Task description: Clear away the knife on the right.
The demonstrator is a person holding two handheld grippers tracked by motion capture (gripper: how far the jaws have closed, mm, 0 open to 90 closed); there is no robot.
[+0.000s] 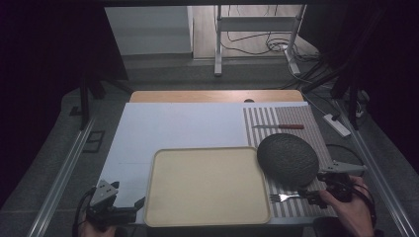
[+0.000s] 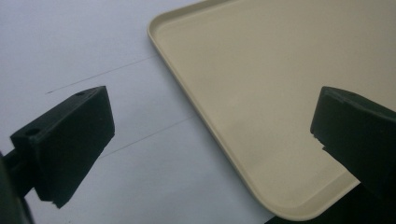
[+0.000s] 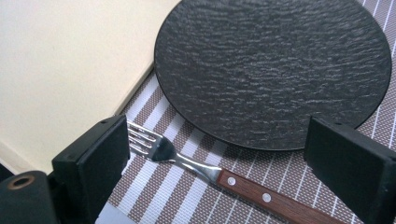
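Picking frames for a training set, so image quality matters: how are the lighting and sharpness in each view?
High view: dim, dark at the edges, the plate a murky blob. Left gripper view: evenly lit, the tray rim crisp, no glare. Right gripper view: brightest and sharp, plate texture and fork clear, with a faint sheen on the fork's metal.
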